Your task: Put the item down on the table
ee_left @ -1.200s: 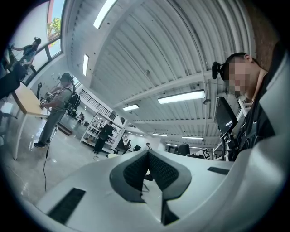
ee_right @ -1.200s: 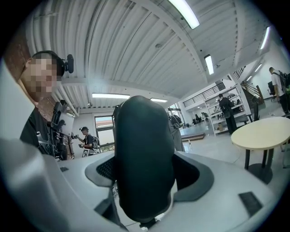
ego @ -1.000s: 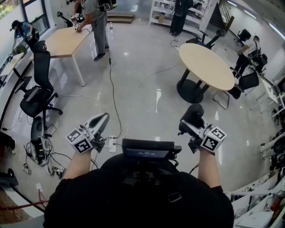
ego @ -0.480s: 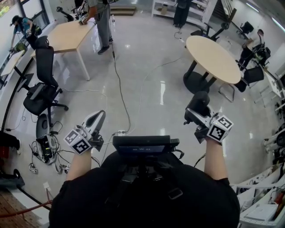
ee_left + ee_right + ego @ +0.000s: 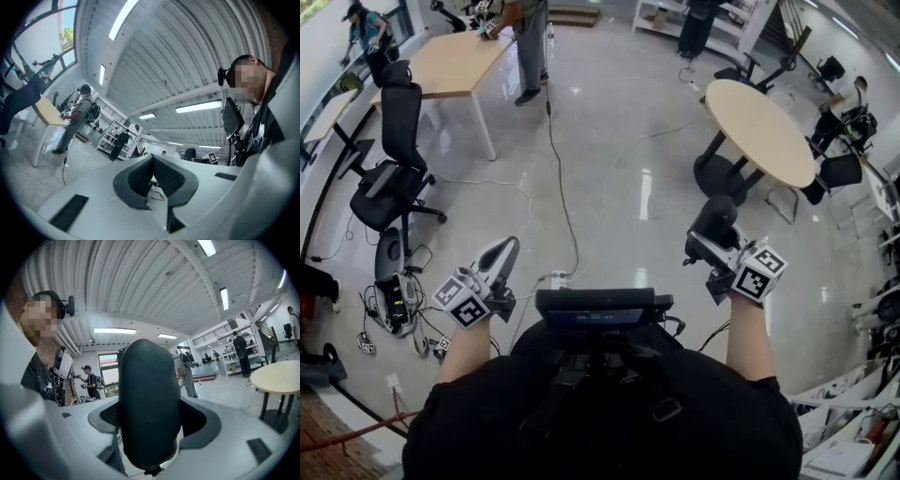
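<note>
Round table (image 5: 759,131) nearer now, right gripper (image 5: 707,244) pinching dark rounded item (image 5: 149,399), left gripper (image 5: 506,248) fingers (image 5: 137,177) together

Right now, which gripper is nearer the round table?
Right. The right gripper, holding the item, sits just below the round table in head view; the left gripper is far to its lower left.

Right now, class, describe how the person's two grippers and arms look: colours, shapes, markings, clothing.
The left gripper and right gripper each have a pale grey moulded shell, dark textured pads and a white cube printed with black square markers. The person wears a black short-sleeved top.
</note>
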